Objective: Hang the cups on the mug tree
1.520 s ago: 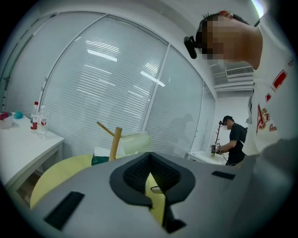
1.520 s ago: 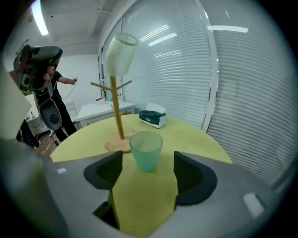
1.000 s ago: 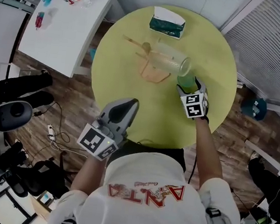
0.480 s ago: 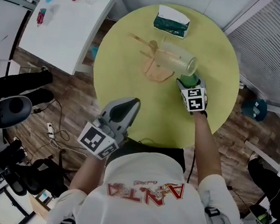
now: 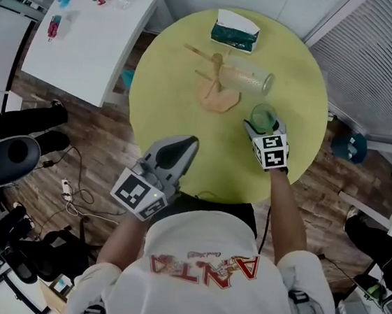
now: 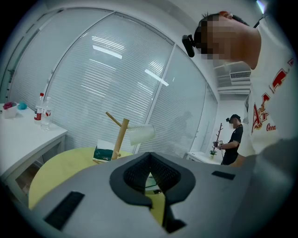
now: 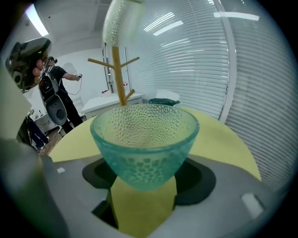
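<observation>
Over a round yellow table (image 5: 178, 126), the right gripper (image 5: 259, 123) angles down, jaws clamped wide on a green cup (image 7: 144, 139) near the mug tree (image 5: 215, 84). Only its own view shows the cup's dimpled glass. The left gripper (image 5: 185, 143) is closed and empty.

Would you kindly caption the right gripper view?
Right gripper holds a green dimpled glass cup before the wooden mug tree.

Left gripper (image 6: 150, 159) jaws together, empty, wooden mug tree (image 6: 120, 135) upright on yellow table (image 6: 58, 173), clear cup (image 6: 141, 134) on a branch, green box (image 6: 104, 154) beside its base
</observation>
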